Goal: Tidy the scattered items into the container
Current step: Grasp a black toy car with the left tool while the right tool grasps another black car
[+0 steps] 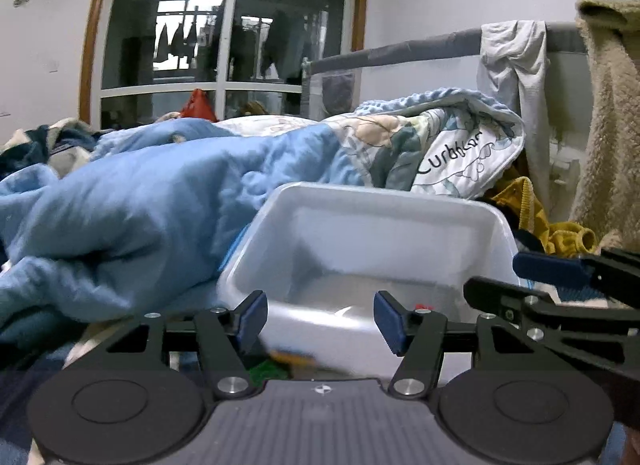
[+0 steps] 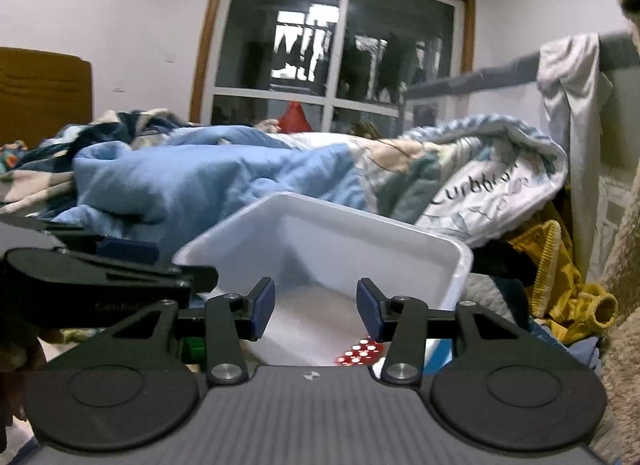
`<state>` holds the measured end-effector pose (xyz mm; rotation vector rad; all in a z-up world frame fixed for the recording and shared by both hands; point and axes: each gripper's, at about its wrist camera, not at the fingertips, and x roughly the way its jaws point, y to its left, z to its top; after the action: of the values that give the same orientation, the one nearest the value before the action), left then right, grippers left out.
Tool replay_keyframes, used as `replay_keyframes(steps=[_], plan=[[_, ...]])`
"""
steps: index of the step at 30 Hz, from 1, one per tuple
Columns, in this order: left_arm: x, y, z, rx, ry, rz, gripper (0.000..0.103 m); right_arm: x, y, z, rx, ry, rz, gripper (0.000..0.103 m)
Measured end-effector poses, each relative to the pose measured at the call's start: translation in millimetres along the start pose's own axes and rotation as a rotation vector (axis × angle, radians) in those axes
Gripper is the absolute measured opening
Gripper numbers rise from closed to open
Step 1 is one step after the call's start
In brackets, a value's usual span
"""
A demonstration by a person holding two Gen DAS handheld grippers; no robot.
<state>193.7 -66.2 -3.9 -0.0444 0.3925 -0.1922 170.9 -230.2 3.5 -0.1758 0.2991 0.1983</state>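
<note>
A white plastic container [image 1: 380, 195] stands on the bed right in front of both grippers. My left gripper [image 1: 320, 319] hangs open over its near rim with nothing between the pads. Just below it are a blurred orange piece [image 1: 294, 357] and a green piece [image 1: 266, 373]. My right gripper [image 2: 316, 309] is open too, over the same container [image 2: 360, 221], its pads holding nothing. A red studded brick [image 2: 360, 353] lies on the container floor under it. A green piece [image 2: 194, 347] shows behind its left finger. Each gripper is visible from the other's camera: right gripper [image 1: 504, 277], left gripper [image 2: 176, 263].
A crumpled blue quilt [image 1: 140, 205] and a patterned blanket [image 1: 460, 153] pile up behind the container. Yellow clothing [image 2: 560, 281] lies to the right. A grey bed rail [image 1: 400, 53] with a white garment [image 1: 516, 65] and a beige fleece [image 1: 612, 125] close off the right side.
</note>
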Motion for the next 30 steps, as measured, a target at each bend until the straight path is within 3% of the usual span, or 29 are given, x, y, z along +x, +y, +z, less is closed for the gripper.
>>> replay_keyframes(steps=[6,11,17,30], plan=[[-29,27,-31,-0.076,0.011,0.031,0.068,-11,31,-16,-0.054,0.046,0.034,0.056],[-38,43,-54,-0.043,0.056,0.087,0.069,-12,55,-29,-0.065,0.101,0.083,0.057],[-45,57,-70,-0.087,0.076,0.118,0.07,-11,75,-40,-0.085,0.121,0.122,0.061],[-33,65,-86,-0.075,0.125,0.145,0.07,2,66,-66,-0.059,0.174,0.125,0.064]])
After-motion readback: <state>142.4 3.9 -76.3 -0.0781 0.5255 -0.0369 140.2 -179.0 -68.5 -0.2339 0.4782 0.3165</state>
